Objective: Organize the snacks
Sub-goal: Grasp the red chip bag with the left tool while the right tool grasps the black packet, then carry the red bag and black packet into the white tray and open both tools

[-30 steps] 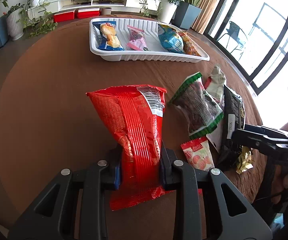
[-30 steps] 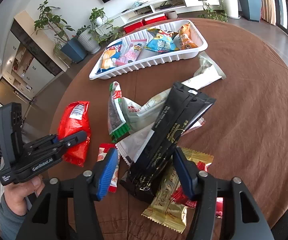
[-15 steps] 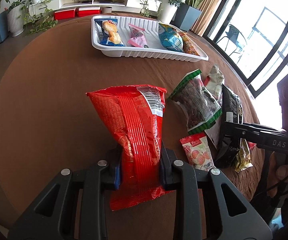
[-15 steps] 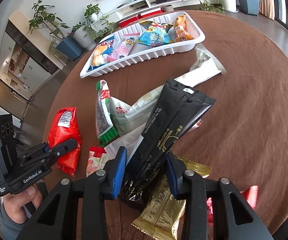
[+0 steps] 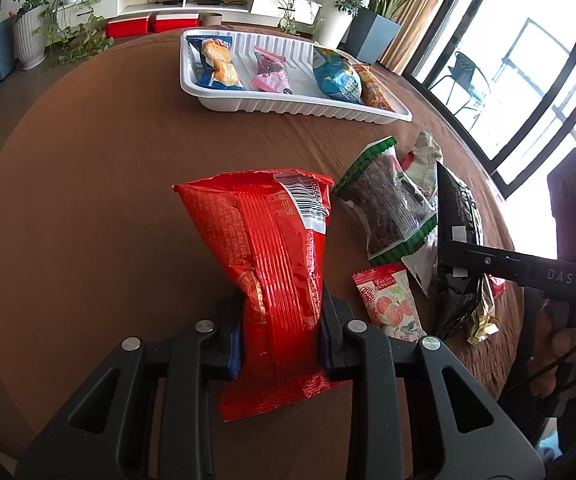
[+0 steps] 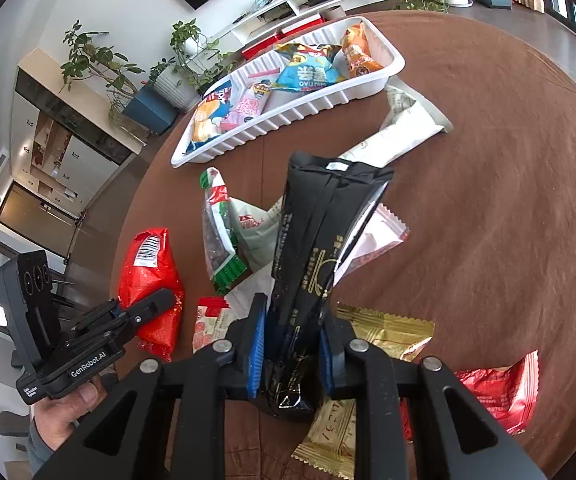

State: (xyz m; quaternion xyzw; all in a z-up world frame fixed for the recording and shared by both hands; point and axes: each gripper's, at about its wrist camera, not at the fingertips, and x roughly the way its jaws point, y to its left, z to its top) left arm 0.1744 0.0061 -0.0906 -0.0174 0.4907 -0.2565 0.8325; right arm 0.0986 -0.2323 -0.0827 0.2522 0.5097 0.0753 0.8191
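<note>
My left gripper (image 5: 281,332) is shut on a red snack bag (image 5: 272,248) and holds it over the brown round table (image 5: 88,160). The red bag also shows in the right wrist view (image 6: 150,280). My right gripper (image 6: 291,350) is shut on a long black snack pouch (image 6: 315,240), whose top lifts off the pile. The pouch shows in the left wrist view (image 5: 457,240). A white tray (image 5: 288,104) at the far side holds several snack packs; it also shows in the right wrist view (image 6: 288,120).
Loose snacks lie on the table: a green-edged clear bag (image 5: 387,208), a small strawberry packet (image 5: 391,302), a white pouch (image 6: 403,128), gold packets (image 6: 383,332) and a red packet (image 6: 495,392). Plants and a low shelf stand beyond the table.
My right gripper has closed on the black pouch and tipped it more upright. My left gripper keeps hold of the red bag, with the tray a little nearer.
</note>
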